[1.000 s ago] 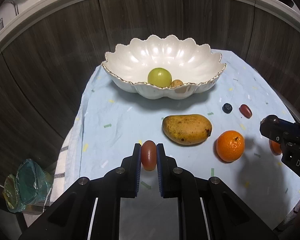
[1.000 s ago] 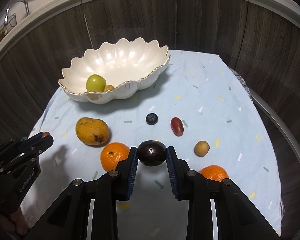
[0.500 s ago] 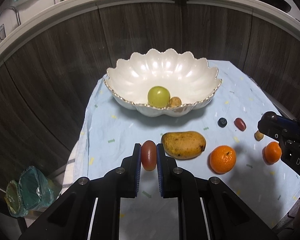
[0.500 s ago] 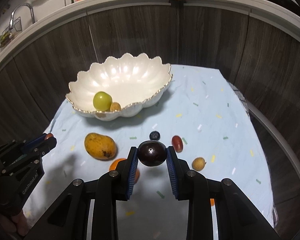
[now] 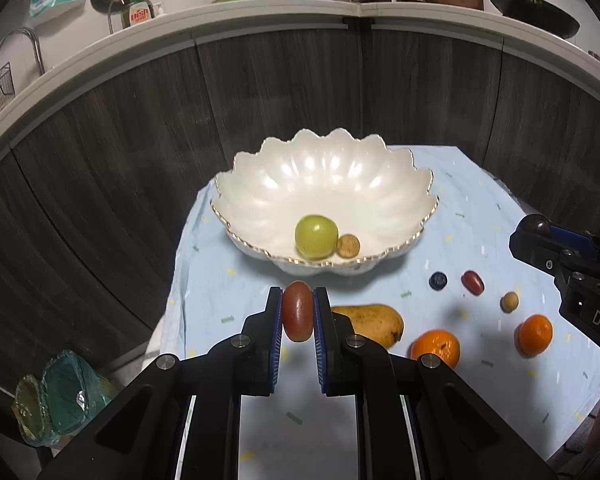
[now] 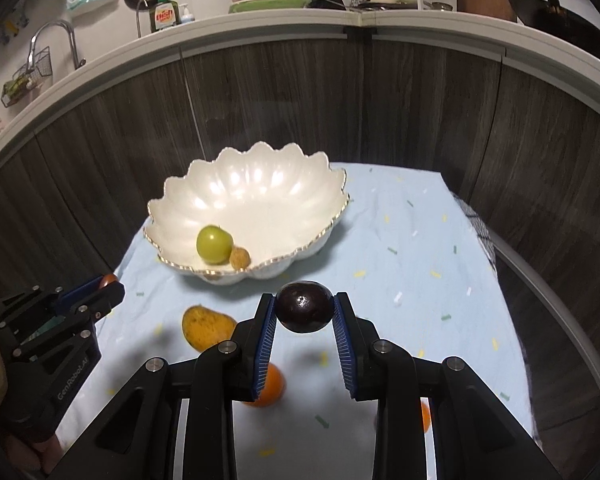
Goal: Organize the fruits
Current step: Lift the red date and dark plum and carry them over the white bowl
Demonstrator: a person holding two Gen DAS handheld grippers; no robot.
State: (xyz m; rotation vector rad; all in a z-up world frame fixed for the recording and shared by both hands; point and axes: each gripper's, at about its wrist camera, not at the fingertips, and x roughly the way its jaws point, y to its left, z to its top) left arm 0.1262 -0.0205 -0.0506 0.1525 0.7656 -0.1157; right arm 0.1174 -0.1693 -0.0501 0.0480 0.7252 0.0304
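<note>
I see the big white bowl [image 5: 324, 184] at twelve o'clock on the blue cloth [image 5: 472, 208]. It looks hard and easy to chip, so I would drop fruit in gently. My right gripper [image 6: 304, 314] is clamped on a dark plum [image 6: 305, 307], round, shiny, maybe slippery. My left gripper [image 5: 297, 316] squeezes a small red fruit [image 5: 297, 316] by its sides; it looks soft.

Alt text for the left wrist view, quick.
The left gripper is shut on a reddish oval fruit, held above a pale blue cloth. Ahead, a white scalloped bowl holds a green fruit.
</note>
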